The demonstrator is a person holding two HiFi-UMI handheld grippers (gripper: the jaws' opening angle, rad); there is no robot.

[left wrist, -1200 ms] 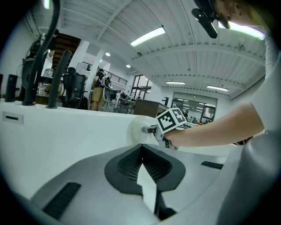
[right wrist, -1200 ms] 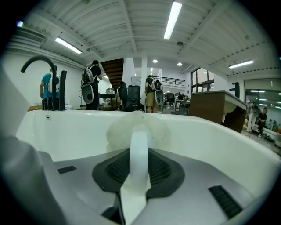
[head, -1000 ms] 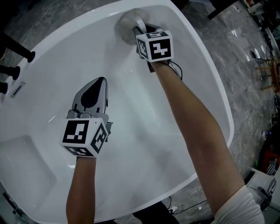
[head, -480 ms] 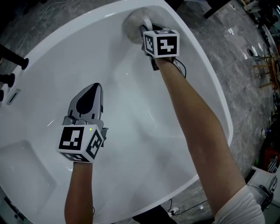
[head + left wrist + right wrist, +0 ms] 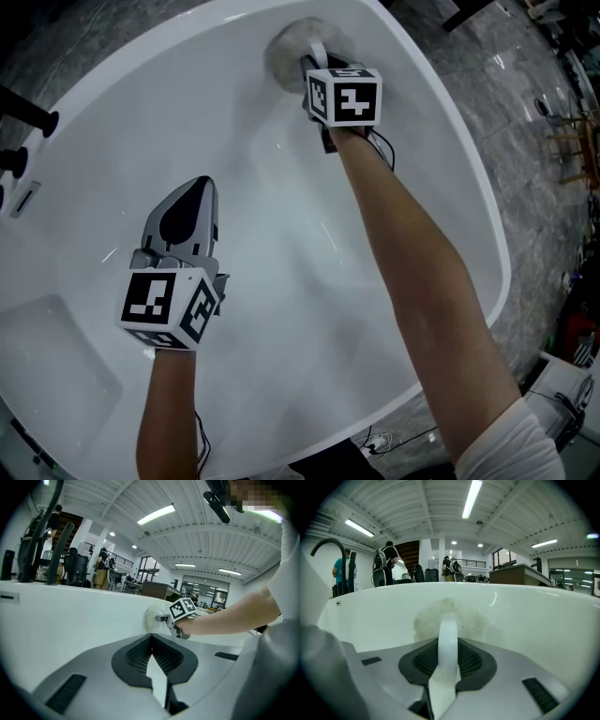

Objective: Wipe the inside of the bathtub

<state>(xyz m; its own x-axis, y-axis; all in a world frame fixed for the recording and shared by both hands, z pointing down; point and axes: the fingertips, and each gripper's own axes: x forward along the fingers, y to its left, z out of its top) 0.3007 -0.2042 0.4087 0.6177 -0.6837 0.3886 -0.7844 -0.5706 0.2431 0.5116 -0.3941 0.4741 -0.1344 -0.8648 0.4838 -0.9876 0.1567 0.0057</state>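
The white bathtub point(image 5: 472, 187) fills the head view. A round, pale grey wiping pad point(image 5: 289, 45) lies flat against the tub's far wall. My right gripper point(image 5: 315, 60) is shut on the pad's white strap point(image 5: 448, 634), which runs up between its jaws to the pad point(image 5: 425, 618). My left gripper point(image 5: 191, 193) hangs over the middle of the tub, its jaws closed together at the tip with nothing in them. In the left gripper view the left gripper point(image 5: 151, 638) points at the pad point(image 5: 152, 618) and the right gripper's marker cube point(image 5: 183, 609).
Black faucet fittings point(image 5: 26, 114) stand on the tub's left rim, with a curved black spout point(image 5: 327, 546) in the right gripper view. A grey stone floor point(image 5: 544, 234) surrounds the tub. Cables point(image 5: 384, 439) lie by its near edge. People stand far behind.
The right gripper and pad have slid a little to the right along the far wall. The left gripper has drifted slightly toward the near left and stays shut.
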